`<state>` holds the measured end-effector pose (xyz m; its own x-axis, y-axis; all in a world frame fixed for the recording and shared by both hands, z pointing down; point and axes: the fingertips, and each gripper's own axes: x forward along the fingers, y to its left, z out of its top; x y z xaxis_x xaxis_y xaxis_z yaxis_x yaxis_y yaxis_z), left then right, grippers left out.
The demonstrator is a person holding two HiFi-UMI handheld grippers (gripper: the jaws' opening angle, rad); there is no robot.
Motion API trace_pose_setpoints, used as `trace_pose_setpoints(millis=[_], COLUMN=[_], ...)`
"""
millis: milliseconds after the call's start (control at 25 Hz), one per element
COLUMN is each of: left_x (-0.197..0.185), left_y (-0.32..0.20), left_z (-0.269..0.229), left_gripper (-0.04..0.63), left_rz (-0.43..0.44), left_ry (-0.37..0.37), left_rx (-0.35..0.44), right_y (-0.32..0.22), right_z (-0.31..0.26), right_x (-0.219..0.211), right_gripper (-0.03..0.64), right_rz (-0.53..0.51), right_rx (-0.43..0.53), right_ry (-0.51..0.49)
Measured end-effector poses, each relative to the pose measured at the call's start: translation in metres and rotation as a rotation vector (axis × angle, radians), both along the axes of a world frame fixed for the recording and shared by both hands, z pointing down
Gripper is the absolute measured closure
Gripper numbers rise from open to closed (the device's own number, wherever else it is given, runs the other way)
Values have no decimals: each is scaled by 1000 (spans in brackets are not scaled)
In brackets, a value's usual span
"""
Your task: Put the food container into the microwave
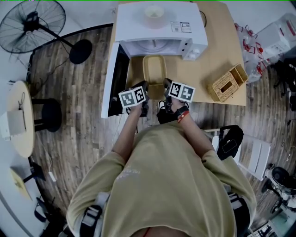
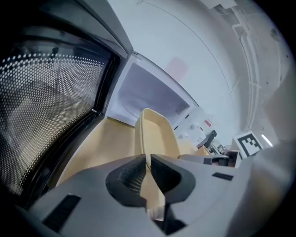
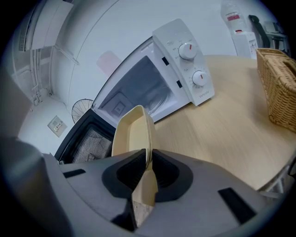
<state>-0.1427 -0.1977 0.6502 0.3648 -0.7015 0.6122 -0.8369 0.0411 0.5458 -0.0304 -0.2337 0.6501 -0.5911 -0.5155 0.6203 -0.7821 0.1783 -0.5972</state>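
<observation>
A cream rectangular food container (image 1: 154, 69) is held level over the wooden table, just in front of the white microwave (image 1: 157, 28), whose door (image 1: 115, 81) hangs open to the left. My left gripper (image 1: 141, 95) is shut on the container's left near rim, and in the left gripper view the rim (image 2: 149, 152) runs between the jaws. My right gripper (image 1: 167, 95) is shut on its right near rim (image 3: 138, 134). The microwave's cavity (image 3: 138, 95) is open and lit, with two dials (image 3: 187, 51) on its panel.
A wicker basket (image 1: 229, 83) stands on the table (image 1: 217, 46) at the right. A roll of tape (image 1: 154, 12) lies on the microwave's top. A floor fan (image 1: 32, 25), a stool (image 1: 46, 113) and a round side table (image 1: 21, 118) stand to the left.
</observation>
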Motion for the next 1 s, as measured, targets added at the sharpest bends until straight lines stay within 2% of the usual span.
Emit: trace_pose_setpoints(millis=[1000], left_x=[-17], left_y=[-91], left_z=[-2], left_gripper=[549], left_rz=[-22], left_ry=[-6], left_rx=[21], right_y=[-87], right_z=[-1], right_x=[-16], right_gripper=[560], right_rz=[2], right_rx=[16], right_ry=[-25])
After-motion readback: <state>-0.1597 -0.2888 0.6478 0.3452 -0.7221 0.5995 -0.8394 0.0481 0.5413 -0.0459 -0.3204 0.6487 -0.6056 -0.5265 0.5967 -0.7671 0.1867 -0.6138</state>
